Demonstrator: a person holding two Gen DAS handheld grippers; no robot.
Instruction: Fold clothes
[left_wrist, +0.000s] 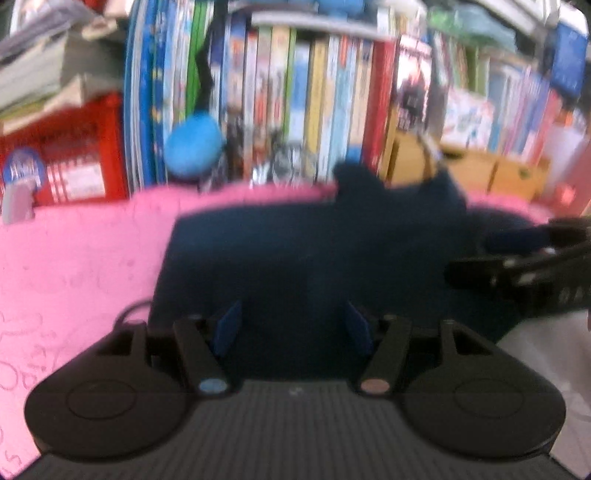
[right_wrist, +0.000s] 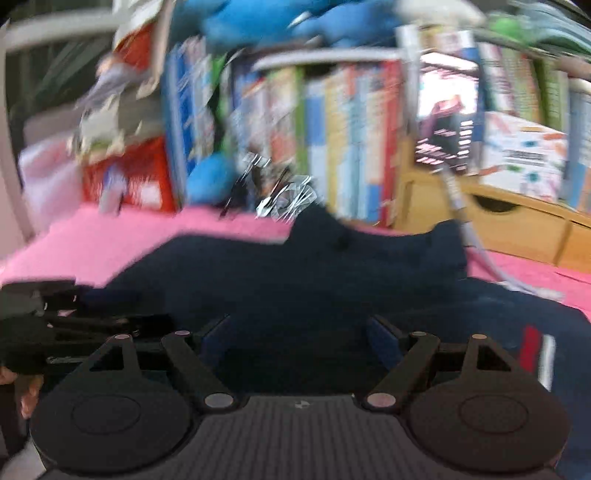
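A dark navy garment (left_wrist: 295, 254) lies spread on a pink surface (left_wrist: 74, 266); the right wrist view shows the same garment (right_wrist: 295, 280), with a red and white stripe patch (right_wrist: 535, 354) at its right. My left gripper (left_wrist: 293, 328) hovers low over the garment's near edge, blue pads wide apart, nothing between them. My right gripper (right_wrist: 295, 336) is also open over the cloth. Each gripper shows in the other's view: the right one (left_wrist: 524, 266) at the right edge, the left one (right_wrist: 55, 332) at the left edge. Both views are motion-blurred.
A packed row of books (left_wrist: 314, 107) stands behind the pink surface, with a red box (left_wrist: 74, 162) at the left and a wooden drawer unit (right_wrist: 517, 225) at the right. A blue round object (left_wrist: 194, 146) sits by the books. A grey cord (right_wrist: 476, 236) crosses the garment's far right.
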